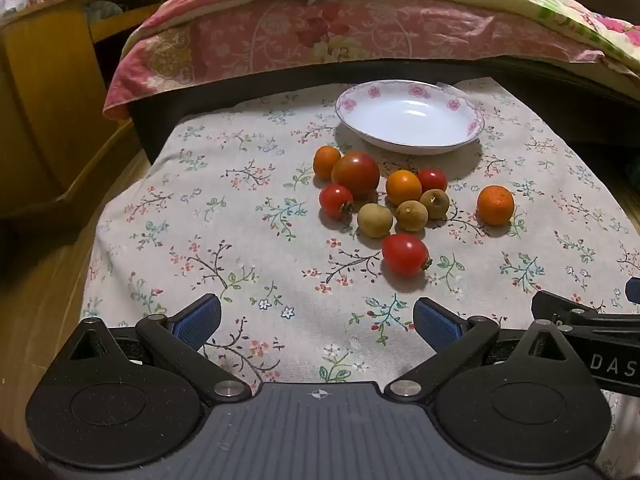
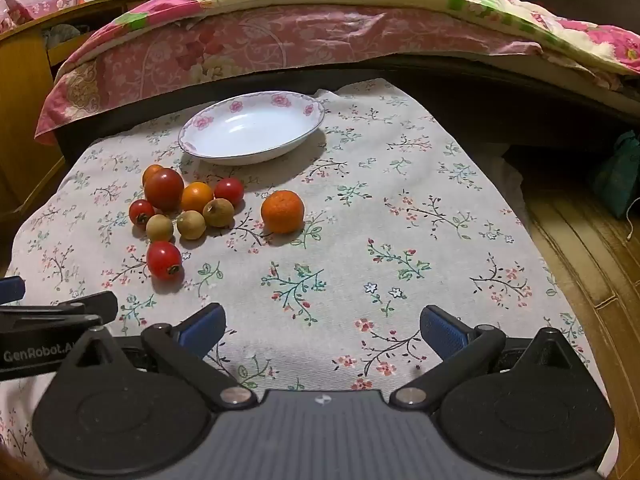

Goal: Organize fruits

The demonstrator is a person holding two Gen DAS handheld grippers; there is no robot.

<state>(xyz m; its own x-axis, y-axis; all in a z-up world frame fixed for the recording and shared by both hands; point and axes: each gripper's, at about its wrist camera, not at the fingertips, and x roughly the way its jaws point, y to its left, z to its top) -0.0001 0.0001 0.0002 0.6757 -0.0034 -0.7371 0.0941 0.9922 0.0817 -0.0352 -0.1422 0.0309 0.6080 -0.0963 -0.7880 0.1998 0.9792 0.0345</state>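
Behind the low table stands a bed with a pink flowered cover (image 1: 280,40), and the table itself carries a pale cloth (image 1: 240,240) printed with small twigs and blossoms. On the far side of the cloth sits a white plate (image 1: 474,122) with pink roses on its rim — nothing lies in it.

All the fruit is on the cloth, in front of the plate: a big tomato (image 1: 355,173) in a tight group with small tomatoes, two small oranges and three brownish longans (image 1: 375,220). One cherry tomato (image 1: 405,254) lies apart on the near side, closest to the grippers, and one mandarin (image 2: 282,211) lies apart on the right side.

The left gripper (image 1: 316,322) and the right gripper (image 2: 322,330) both hang over the near part of the cloth, side by side, with the fingers spread wide and nothing between them.

To my judgement the sorting is not begun yet; this is the approach before the first pick. The next move calls for one gripper to go forward and down over a single fruit — probably a separate one, because it is easier — and close gently, since round fruit rolls and a tomato is soft.
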